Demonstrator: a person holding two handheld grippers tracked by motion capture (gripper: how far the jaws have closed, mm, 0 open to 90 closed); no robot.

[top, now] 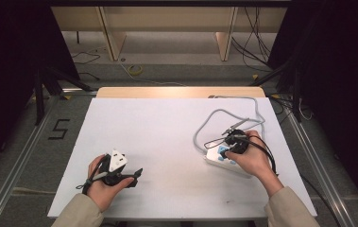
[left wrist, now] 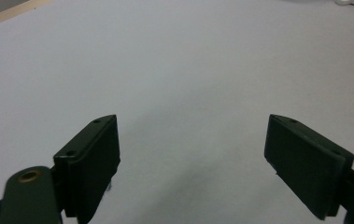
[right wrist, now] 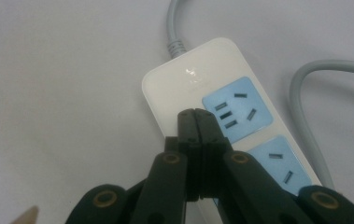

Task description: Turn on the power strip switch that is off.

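Pressing together over the power strip (right wrist: 212,102), right tongs (right wrist: 196,116), left tongs (left wrist: 191,154) spread apart above table (left wrist: 174,60)

Lab or recording studio setup, not a home. White flat rectangular worktop (top: 167,142) with a pale wood edge stands on grey carpet floor (top: 21,142). Black curtains (top: 11,47) hang on both sides of the worktop. Aluminium rails (top: 18,158) run along the floor on either side of it. Black number "5" taped on the floor (top: 59,128) left of worktop. Loose black cables (top: 252,42) and plain wooden furniture legs (top: 113,38) beyond its far edge.
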